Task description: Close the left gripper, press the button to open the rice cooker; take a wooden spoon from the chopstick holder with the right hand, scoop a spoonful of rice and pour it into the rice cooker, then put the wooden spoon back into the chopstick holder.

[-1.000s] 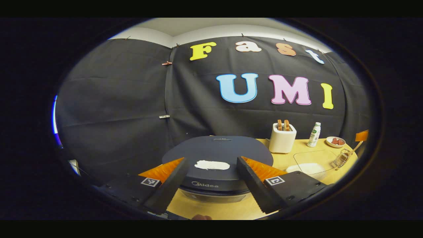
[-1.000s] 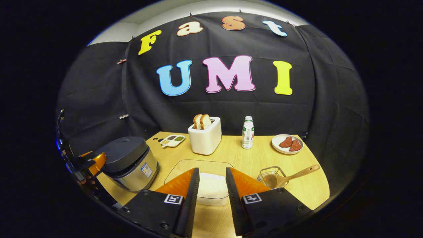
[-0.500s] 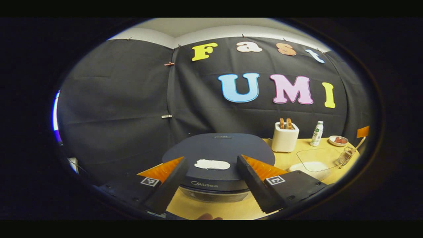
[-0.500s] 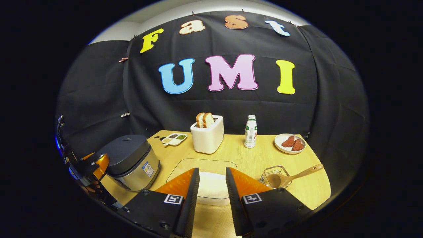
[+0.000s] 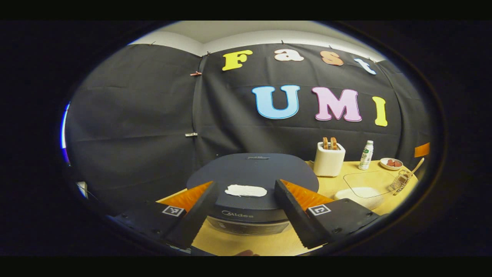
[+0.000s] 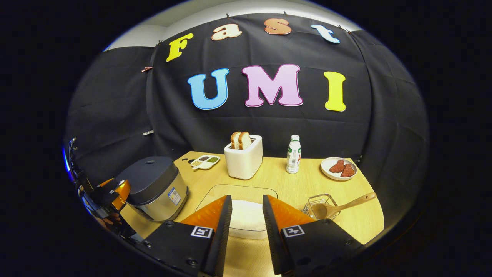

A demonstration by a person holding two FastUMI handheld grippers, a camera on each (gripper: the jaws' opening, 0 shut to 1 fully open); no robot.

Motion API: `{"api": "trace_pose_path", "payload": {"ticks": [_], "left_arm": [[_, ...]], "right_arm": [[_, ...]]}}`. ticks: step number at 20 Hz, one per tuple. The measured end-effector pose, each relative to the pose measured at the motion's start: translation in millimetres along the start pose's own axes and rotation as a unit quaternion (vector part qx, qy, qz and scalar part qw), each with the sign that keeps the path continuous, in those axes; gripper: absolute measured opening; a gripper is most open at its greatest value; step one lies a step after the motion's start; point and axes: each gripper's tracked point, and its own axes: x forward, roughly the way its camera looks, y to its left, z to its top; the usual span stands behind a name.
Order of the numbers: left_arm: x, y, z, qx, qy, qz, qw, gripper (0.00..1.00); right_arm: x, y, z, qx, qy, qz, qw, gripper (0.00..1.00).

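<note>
Rice cooker front cut by left gripper | lid down

"Midea" on rice cooker front (other labels unreadable)

**Matt lid, brushed metal, pale wood**

The worktop is pale wood-grain, smooth with a soft sheen. At its 9 o'clock edge the cooker has a matt dark lid and a brushed metal body. The spoon at 4 o'clock is bare wood, resting in a clear glossy holder. The rice dish is clear and glass-like. The toaster at 12 o'clock looks matt white plastic; the plate is glossy white.
</note>
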Motion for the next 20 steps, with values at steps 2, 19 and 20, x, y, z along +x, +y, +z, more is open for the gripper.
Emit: {"api": "trace_pose_path", "payload": {"ticks": [2,19,20], "left_arm": [[0,1,0,-0.001,-0.001,0.000,1.000,1.00],[-56,-30,127,0.028,-0.105,-0.019,0.994,0.94],[-61,-29,131,0.026,-0.108,-0.018,0.994,0.95]], "right_arm": [[-1,-2,0,0.002,0.000,-0.003,1.000,0.51],[-27,8,0,0.013,-0.015,-0.014,1.000,0.62],[-29,8,1,0.013,-0.018,-0.017,1.000,0.62]]}}
